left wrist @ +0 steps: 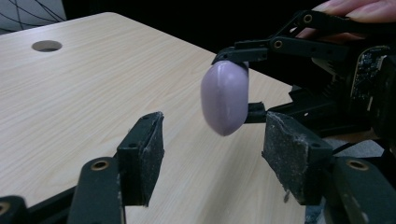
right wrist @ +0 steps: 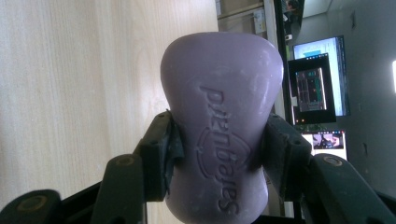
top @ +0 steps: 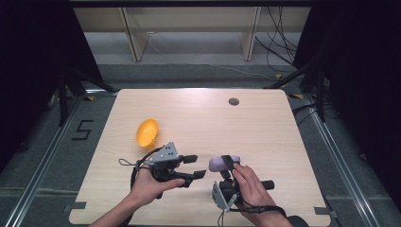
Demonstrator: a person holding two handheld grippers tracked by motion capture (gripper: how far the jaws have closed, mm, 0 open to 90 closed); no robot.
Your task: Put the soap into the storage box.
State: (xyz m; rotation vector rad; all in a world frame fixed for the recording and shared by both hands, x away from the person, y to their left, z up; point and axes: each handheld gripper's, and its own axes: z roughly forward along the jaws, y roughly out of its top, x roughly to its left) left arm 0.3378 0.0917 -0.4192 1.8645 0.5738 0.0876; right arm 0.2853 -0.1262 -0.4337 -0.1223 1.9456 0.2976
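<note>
High view: my right fingers (top: 230, 163) clamp the purple soap (top: 218, 164) just above the counter (top: 265, 127), while my left fingers (top: 195, 166) stand wide, empty, beside it.

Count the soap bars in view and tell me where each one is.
1. The purple soap bar is clamped between the right gripper's fingers, held above the table near its front edge. Nothing suggests another is hidden.
</note>
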